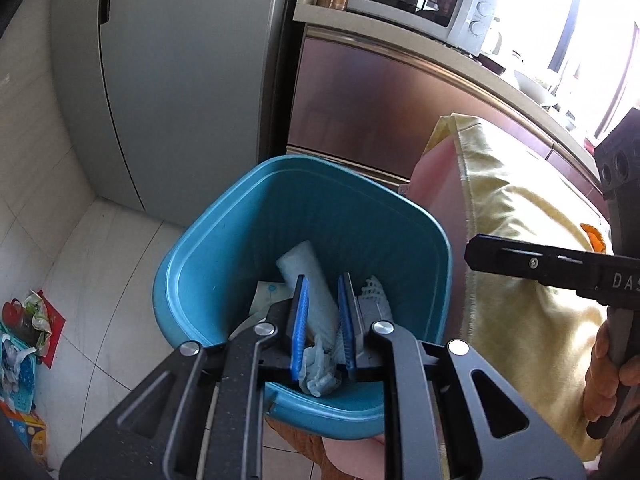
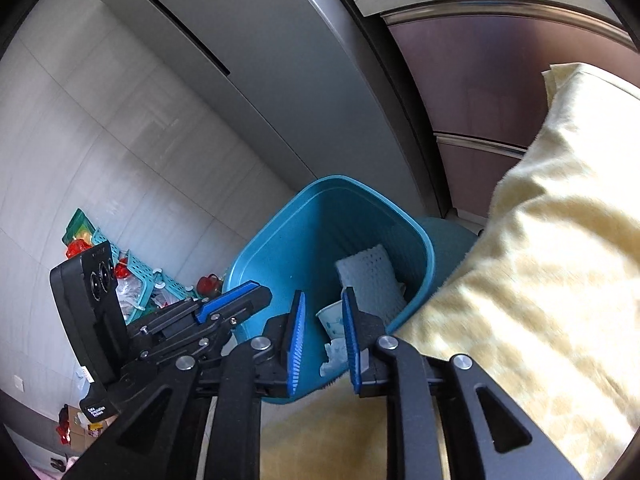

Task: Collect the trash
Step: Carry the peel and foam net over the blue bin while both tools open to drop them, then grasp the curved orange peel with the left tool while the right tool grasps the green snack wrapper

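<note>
A crumpled tissue [image 1: 320, 364] is pinched in the narrow left claw [image 1: 323, 322] over the blue bin [image 1: 224, 256]. The right claw [image 2: 323, 338] is slightly parted, empty. If dropped too early, the tissue could be caught on the rim.

Plastic bin, paper scraps, fuzzy cloth, brushed metal all showing.
You're looking at a smooth, semi-gloss teal plastic bin [image 1: 208, 280] with ribbed inner walls, holding crumpled soft tissue [image 1: 320, 364] and a dimpled white foam-like pad [image 2: 370, 280]. Your left gripper [image 1: 323, 322] is showing matt black metal and ridged blue rubbery pads. Yellow cloth [image 2: 540, 280] is looking fuzzy; fridge [image 1: 180, 80] satin grey; floor tiles [image 1: 100, 260] glossy.
</note>
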A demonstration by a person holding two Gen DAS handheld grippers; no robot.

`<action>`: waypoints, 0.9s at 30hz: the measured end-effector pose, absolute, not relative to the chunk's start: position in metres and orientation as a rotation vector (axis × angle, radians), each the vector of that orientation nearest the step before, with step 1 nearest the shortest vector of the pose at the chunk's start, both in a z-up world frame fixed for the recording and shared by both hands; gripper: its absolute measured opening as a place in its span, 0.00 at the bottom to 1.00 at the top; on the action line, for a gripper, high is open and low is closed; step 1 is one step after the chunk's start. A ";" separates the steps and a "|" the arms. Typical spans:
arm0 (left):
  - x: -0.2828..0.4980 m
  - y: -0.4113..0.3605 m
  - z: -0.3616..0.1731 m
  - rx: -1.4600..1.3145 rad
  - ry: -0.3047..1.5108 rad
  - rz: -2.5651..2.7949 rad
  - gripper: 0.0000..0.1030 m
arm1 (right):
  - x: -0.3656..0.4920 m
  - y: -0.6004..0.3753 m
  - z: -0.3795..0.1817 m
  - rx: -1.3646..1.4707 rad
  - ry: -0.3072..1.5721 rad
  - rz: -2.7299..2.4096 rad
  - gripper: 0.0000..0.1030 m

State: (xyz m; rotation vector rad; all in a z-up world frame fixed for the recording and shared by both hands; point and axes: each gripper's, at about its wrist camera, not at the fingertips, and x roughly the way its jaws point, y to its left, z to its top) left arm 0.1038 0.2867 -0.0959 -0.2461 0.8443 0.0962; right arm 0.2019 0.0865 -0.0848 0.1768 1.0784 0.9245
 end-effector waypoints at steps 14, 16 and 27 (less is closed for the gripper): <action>0.095 0.203 -0.052 -0.192 0.722 -0.133 0.54 | 0.167 -0.029 -0.046 0.219 0.889 0.806 0.39; 0.098 0.181 -0.046 -0.178 0.709 -0.184 0.61 | 0.162 -0.055 -0.040 0.234 0.861 0.762 0.43; 0.125 0.050 -0.037 -0.030 0.708 -0.408 0.68 | 0.130 -0.199 -0.028 0.291 0.750 0.463 0.48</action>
